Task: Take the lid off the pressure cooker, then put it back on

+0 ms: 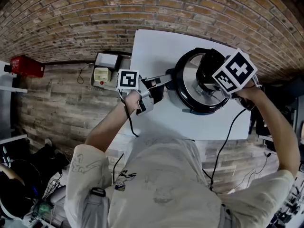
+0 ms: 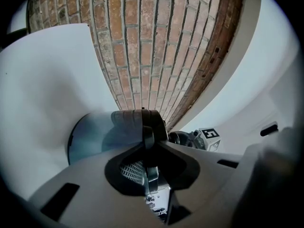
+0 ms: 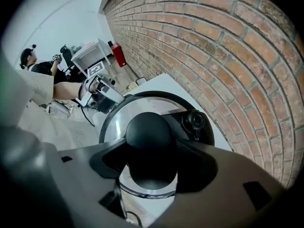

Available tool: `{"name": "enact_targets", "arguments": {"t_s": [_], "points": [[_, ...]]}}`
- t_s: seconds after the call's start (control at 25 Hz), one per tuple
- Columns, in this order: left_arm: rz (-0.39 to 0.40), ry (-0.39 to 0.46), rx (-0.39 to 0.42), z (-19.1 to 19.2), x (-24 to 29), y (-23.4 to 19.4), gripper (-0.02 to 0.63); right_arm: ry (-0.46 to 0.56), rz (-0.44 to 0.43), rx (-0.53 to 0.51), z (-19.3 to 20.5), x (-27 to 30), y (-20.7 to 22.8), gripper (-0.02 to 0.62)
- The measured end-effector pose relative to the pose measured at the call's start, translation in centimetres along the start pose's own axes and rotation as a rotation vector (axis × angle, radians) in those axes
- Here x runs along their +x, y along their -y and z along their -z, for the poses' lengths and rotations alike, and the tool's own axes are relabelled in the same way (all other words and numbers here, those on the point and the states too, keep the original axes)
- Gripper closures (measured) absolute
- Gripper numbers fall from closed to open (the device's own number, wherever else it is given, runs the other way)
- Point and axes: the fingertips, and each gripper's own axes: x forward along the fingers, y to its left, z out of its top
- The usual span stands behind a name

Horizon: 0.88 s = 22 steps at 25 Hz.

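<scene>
Stainless-steel pressure cooker [image 1: 189, 90] on white table [image 1: 156, 46]: we clamp our left gripper [image 2: 146, 136] on its black side handle [image 2: 134, 120], our right gripper [image 3: 151, 152] on the round black knob [image 3: 148, 137] of the lid [image 3: 115, 122].

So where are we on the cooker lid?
Done: nothing I can confirm; the lid sits on the cooker. In hand: left tongs clamp the side handle, right tongs grip the knob from above. To do: lifting off and refitting, unless this is already the refit.
</scene>
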Motion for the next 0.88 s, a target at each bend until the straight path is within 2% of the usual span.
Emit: {"name": "enact_targets", "arguments": {"t_s": [0.88], "points": [[0.01, 0.0, -0.004, 0.0, -0.06, 0.07, 0.536, 0.021, -0.016, -0.083, -0.06, -0.05, -0.26, 0.301]]}}
